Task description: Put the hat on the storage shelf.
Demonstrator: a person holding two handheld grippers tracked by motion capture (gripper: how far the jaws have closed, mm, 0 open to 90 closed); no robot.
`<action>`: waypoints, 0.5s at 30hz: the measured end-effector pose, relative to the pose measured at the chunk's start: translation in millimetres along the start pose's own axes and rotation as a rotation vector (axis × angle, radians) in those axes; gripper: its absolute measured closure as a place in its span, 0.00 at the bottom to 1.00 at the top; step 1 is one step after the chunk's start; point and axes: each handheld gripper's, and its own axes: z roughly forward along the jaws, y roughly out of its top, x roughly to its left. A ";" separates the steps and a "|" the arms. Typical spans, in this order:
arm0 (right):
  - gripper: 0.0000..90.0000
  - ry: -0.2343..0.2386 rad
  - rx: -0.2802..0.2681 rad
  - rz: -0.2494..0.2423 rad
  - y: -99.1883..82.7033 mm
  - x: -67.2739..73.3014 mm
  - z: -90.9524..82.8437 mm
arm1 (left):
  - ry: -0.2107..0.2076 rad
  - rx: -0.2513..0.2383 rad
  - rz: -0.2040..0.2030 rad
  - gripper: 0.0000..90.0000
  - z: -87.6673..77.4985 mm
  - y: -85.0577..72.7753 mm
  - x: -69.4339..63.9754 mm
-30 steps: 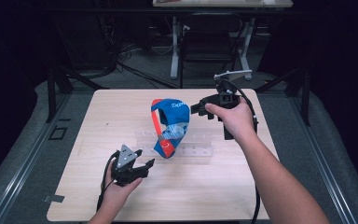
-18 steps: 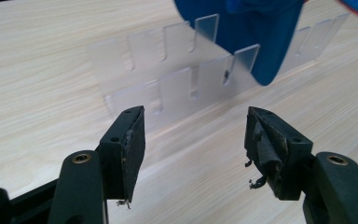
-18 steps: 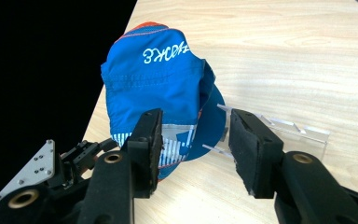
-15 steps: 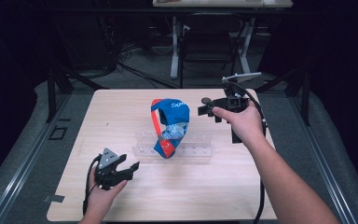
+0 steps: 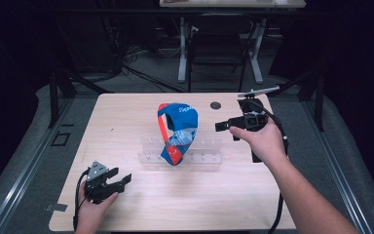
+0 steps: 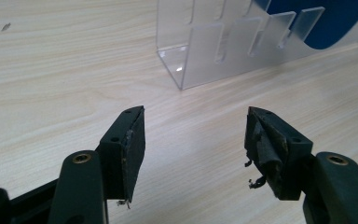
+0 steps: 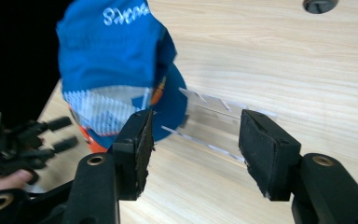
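Blue cloth with an orange strap, the cap (image 5: 177, 131) stands propped in the clear rack (image 5: 199, 155) at the centre of the high view, and we hold it with neither tool. Our right gripper (image 5: 220, 126) sits just right of it in that frame, jaws spread wide with nothing between the pads; they have just been opening. In the right gripper view the cap (image 7: 116, 70) fills the upper left, beyond the left finger (image 7: 137, 149), while the rack (image 7: 214, 121) runs across the gap farther off (apart from both pads). Our left gripper (image 5: 122, 180) lies low at the lower left of the high view, well apart from the cap, its jaws released too. In the left gripper view its fingers (image 6: 126, 144) frame bare table (image 6: 65, 70), with the rack's corner (image 6: 223, 51) at the upper middle and a sliver of blue at the upper right.

Against the earlier frames, the right gripper has drawn away from the cap toward the right of the high view, and the left gripper has slid down and left, toward the table's near edge. The cap rests in the rack as it did.
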 end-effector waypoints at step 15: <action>0.48 -0.029 0.013 -0.053 -49.6 -2.9 17.2 | 0.008 0.009 -0.009 0.43 4.3 -2.7 2.9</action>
